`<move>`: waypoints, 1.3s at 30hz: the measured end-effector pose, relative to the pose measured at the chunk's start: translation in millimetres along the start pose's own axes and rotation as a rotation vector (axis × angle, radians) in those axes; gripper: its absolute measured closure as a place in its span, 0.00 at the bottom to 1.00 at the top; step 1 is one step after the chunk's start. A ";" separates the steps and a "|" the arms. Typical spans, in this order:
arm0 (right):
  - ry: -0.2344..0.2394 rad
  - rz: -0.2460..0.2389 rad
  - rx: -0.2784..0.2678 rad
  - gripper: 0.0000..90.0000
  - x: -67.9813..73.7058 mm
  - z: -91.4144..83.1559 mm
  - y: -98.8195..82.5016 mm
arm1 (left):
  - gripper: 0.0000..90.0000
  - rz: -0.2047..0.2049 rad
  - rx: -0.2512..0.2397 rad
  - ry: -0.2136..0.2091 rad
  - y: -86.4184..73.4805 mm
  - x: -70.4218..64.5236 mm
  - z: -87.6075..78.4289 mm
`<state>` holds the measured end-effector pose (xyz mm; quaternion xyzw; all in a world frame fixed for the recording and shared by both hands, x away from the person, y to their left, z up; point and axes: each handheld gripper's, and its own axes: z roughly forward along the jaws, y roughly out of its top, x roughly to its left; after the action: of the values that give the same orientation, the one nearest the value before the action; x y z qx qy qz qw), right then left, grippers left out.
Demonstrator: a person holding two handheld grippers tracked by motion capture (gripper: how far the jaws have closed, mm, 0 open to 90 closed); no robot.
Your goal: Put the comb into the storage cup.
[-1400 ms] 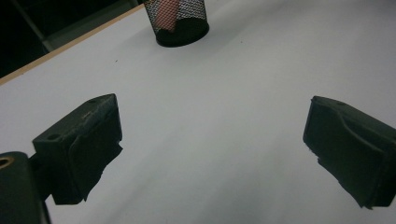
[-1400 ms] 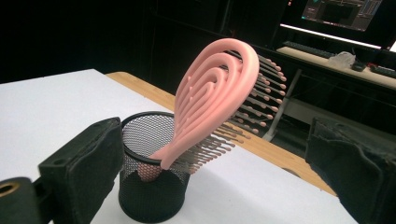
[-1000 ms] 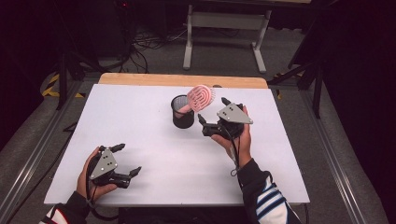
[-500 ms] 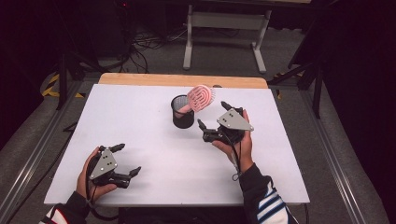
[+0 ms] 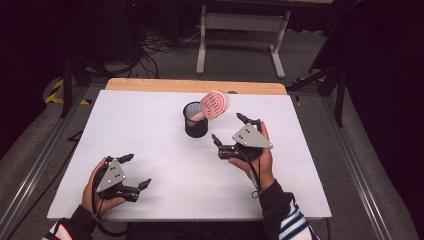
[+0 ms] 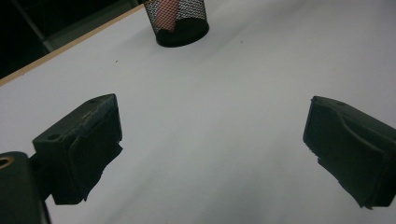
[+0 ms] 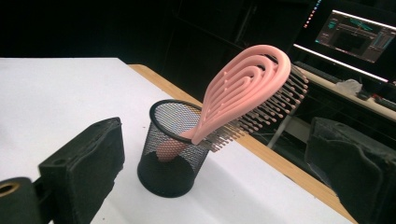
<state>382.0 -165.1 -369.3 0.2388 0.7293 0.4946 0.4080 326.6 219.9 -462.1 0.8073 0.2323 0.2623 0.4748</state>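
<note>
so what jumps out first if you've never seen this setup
A pink plastic hairbrush stands handle-down in a black wire-mesh cup, leaning over its rim, toward the far side of the white table. The right tongs are open just beside the cup; the left tongs are open near the table's near edge.

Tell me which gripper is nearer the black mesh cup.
Right. The right gripper hovers open just beside the black mesh cup; the left gripper sits open far back near the table's front edge.
</note>
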 end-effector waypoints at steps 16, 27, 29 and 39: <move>0.035 -0.037 -0.017 0.06 7.6 -12.8 2.2 | 0.06 0.001 -0.004 0.001 0.0 0.7 -1.0; 0.048 -0.051 -0.021 0.06 12.7 -18.7 0.5 | 0.06 0.004 -0.003 0.001 0.4 0.3 -1.3; 0.048 -0.049 -0.020 0.06 12.7 -19.7 -0.3 | 0.06 0.004 -0.004 0.001 0.3 0.4 -1.2; 0.042 -0.056 -0.018 0.06 13.1 -25.5 -5.3 | 0.06 0.004 0.000 -0.001 0.4 0.1 -0.8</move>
<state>353.9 -170.8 -374.3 0.2044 0.7395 0.4944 0.4085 326.3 220.3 -461.4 0.8080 0.2303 0.2629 0.4743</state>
